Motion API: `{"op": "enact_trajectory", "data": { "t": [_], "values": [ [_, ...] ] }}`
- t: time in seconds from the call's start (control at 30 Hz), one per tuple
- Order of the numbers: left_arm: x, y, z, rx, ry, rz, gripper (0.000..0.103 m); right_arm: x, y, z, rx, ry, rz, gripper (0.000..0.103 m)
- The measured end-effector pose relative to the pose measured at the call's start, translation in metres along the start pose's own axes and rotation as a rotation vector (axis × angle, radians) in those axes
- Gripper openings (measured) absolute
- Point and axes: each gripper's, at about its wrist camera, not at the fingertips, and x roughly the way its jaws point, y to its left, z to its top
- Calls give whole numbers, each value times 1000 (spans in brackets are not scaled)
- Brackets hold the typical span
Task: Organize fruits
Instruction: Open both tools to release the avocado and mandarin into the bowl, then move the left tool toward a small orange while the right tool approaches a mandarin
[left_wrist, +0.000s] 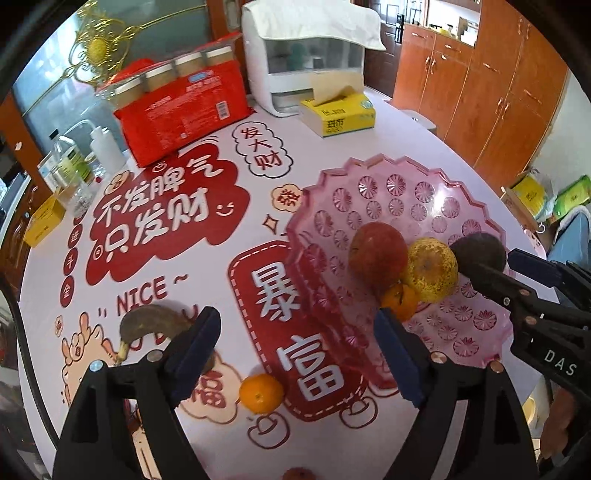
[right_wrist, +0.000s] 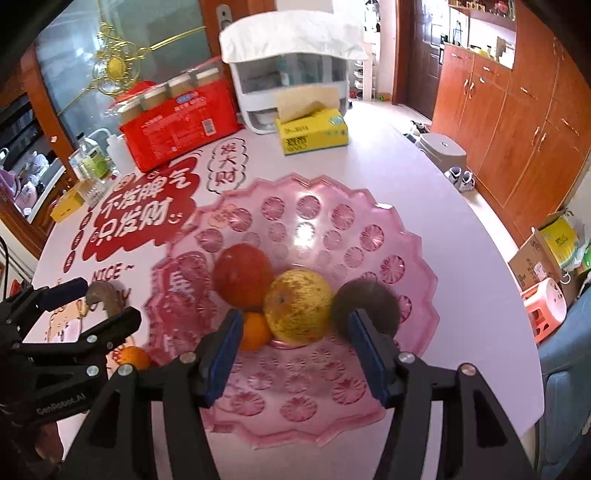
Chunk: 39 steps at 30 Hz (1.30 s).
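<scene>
Fruits in pink tray (right_wrist: 388, 206) on red-lettered white tablecloth (left_wrist: 207, 122); wooden cabinets (right_wrist: 517, 122) behind; both jaws wide.

A round white table (right_wrist: 424, 206) printed with red Chinese slogans stood before frosted glass doors (left_wrist: 48, 92) trimmed in gold. Reddish-brown wooden cabinets (right_wrist: 517, 122) lined the right wall above a pale floor (right_wrist: 384, 114), where cardboard boxes (right_wrist: 543, 254) sat in daylight.
</scene>
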Motion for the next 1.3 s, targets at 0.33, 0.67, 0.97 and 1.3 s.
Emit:
{"op": "enact_trajectory", "data": {
  "t": [0.33,0.67,0.97,1.3],
  "values": [
    [-49,49,-18,-24,-53,15,86,-32,50,3,-50,-53,59,61],
    [-88,133,-44,-102,-84,80,88,-48,122,0,-114,-69,124,61],
    [-67,214,-105,-173,12,111,88,-20,184,-31,-180,10,116,60],
    [-16,263,-159,-245,120,43,88,34,201,-63,-96,128,63,60]
  ]
}}
